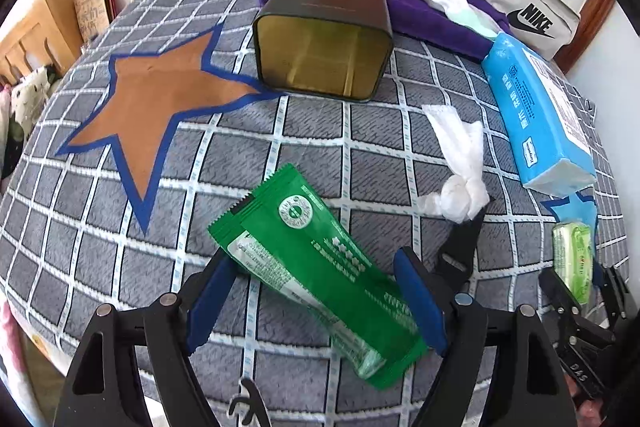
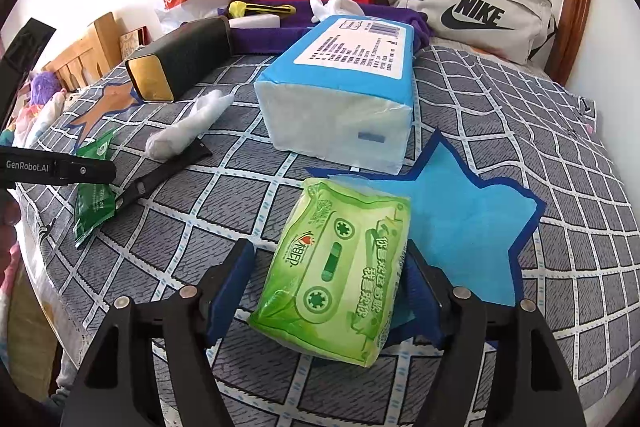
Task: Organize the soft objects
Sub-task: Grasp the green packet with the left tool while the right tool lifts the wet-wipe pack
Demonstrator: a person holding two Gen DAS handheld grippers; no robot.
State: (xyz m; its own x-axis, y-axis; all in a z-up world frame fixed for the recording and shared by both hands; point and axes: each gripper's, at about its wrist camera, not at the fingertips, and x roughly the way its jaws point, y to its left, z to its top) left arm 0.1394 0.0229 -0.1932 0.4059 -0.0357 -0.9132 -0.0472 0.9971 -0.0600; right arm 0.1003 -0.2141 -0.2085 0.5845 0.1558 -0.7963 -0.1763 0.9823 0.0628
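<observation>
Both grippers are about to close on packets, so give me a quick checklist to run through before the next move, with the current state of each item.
1. Left gripper open around the green sachet: ok, a finger on each side.
2. Sachet square to the fingers: not ok, it lies diagonally.
3. Right gripper open around the green tissue pack: ok.
4. Right fingers touching the pack: cannot tell, the right one sits tight against it.
5. Dark tin open toward the grippers: ok, on its side, nothing visible inside.
6. Path to the tin clear: not ok, the knotted white cloth and black tool lie between.
</observation>
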